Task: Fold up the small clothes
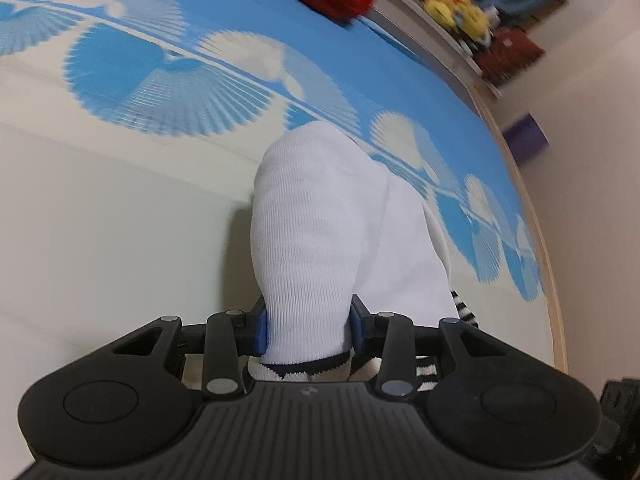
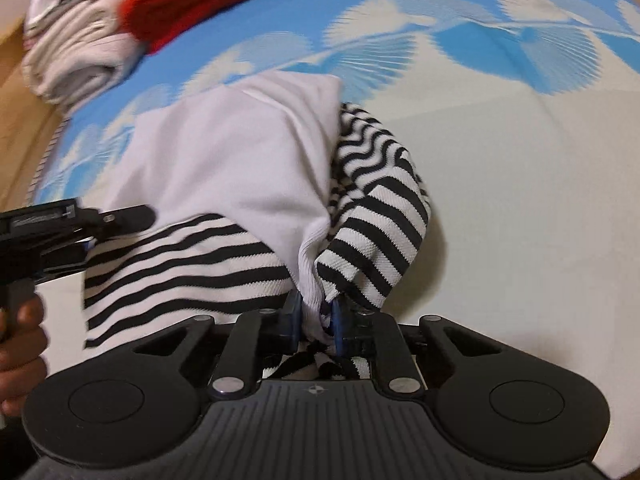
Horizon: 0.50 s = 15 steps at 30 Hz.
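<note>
The left tongs [image 1: 308, 330] are clamped with their blue pads on a thick bunch of the small white knit garment with black-and-white striped trim [image 1: 320, 224], which stands up in a rounded fold just ahead of them. The right tongs [image 2: 316, 320] are nearly closed, pinching a thin gathered edge of the same white and striped cloth [image 2: 240, 168]. Between the two the garment hangs lifted and creased above the blue and cream fan-patterned surface [image 2: 520, 180], striped panel draped low, white panel above. In the right wrist view the left tongs [image 2: 86, 246] show at the left edge, held by a hand [image 2: 22, 340]. Farther off lie a red knitted piece [image 2: 208, 0] and a pale rolled cloth [image 2: 76, 64]. Beyond the edge in the left wrist view sits a blurred yellow soft toy [image 1: 456, 8]
</note>
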Each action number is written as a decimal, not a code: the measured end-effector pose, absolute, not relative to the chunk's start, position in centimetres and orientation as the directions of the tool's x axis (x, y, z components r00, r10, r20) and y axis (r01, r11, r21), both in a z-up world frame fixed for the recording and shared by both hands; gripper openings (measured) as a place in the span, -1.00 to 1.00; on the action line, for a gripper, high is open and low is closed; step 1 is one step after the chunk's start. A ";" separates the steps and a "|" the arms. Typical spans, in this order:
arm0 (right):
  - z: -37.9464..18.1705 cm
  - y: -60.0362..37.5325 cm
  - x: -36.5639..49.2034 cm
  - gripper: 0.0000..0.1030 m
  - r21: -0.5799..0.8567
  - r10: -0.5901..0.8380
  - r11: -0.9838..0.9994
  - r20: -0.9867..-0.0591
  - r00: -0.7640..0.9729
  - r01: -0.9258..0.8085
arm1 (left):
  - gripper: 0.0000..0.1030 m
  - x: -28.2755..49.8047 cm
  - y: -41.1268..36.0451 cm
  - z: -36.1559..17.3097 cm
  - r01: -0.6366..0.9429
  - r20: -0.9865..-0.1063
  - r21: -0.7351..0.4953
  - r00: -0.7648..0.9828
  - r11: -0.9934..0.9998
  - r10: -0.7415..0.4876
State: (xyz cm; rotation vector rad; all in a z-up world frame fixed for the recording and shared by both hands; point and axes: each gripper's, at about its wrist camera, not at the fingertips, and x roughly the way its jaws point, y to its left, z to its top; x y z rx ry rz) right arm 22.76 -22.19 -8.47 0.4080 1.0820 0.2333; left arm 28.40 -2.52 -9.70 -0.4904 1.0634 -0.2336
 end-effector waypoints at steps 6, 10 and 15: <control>-8.2 -20.6 24.0 -0.69 0.414 0.370 0.910 -0.820 0.437 0.006 | 0.05 28.6 0.4 -9.2 -0.162 -0.818 -0.385 0.516 0.909 -0.254; -8.5 -20.4 23.9 -0.70 0.363 0.334 0.932 -0.843 0.421 -0.012 | 0.05 26.6 0.8 -6.3 -0.116 -0.788 -0.337 0.577 0.934 -0.213; -7.9 -20.2 23.3 -0.72 0.349 0.327 0.937 -0.838 0.437 -0.032 | 0.05 23.0 -0.8 -2.9 0.064 -0.771 -0.113 0.624 0.992 -0.128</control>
